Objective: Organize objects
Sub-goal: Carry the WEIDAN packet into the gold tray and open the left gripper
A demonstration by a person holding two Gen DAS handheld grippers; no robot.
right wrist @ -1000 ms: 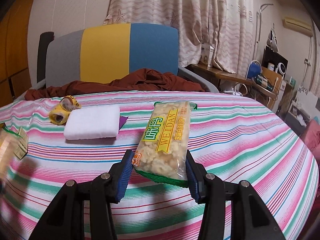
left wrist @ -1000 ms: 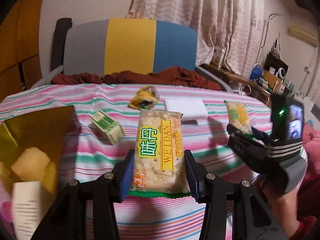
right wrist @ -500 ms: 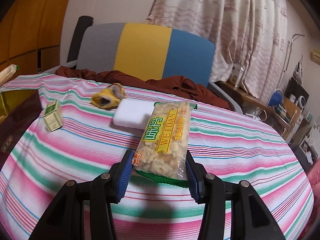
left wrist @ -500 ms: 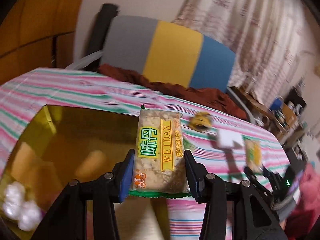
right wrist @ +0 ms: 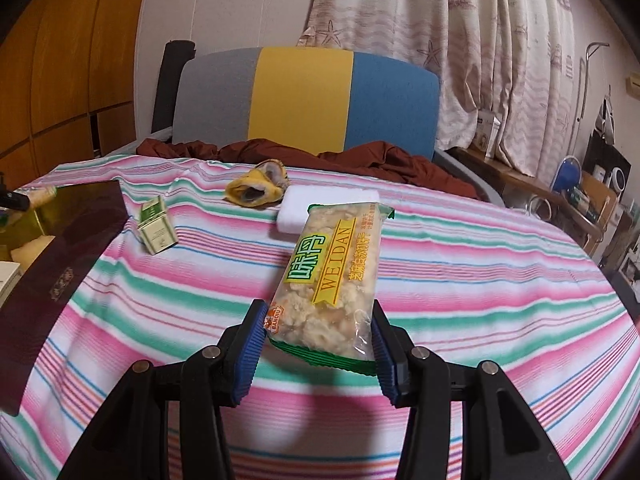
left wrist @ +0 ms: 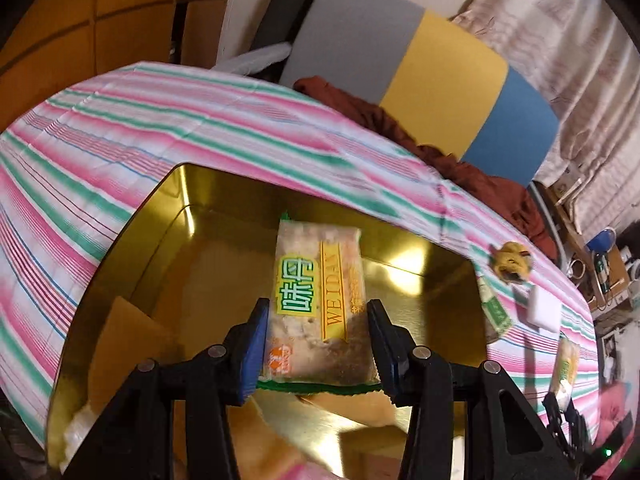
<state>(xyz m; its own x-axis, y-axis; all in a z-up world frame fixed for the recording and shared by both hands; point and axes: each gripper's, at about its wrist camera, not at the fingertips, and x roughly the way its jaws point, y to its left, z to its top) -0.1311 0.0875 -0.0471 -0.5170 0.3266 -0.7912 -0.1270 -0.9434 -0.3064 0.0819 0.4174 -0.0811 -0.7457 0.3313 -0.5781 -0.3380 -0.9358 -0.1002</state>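
My left gripper (left wrist: 316, 344) is shut on a Weidan snack pack (left wrist: 318, 300) and holds it above the open gold box (left wrist: 168, 216), which has pale packets in its near part. My right gripper (right wrist: 318, 344) is shut on a second Weidan snack pack (right wrist: 332, 280) and holds it above the striped tablecloth (right wrist: 480, 280). On the cloth lie a small green box (right wrist: 157, 231), a yellow crumpled thing (right wrist: 258, 188) and a white pad (right wrist: 320, 204). The gold box's dark side (right wrist: 48, 264) shows at the left of the right wrist view.
A chair with a grey, yellow and blue back (right wrist: 304, 100) stands behind the table with a brown cloth (right wrist: 360, 160) on it. A cluttered desk (right wrist: 580, 196) is at the right. The right gripper and its pack (left wrist: 566, 372) show at the lower right of the left wrist view.
My left gripper has swung left with its snack pack from over the tablecloth to over the gold box. My right gripper has turned left with its pack, bringing the green box and the gold box into view.
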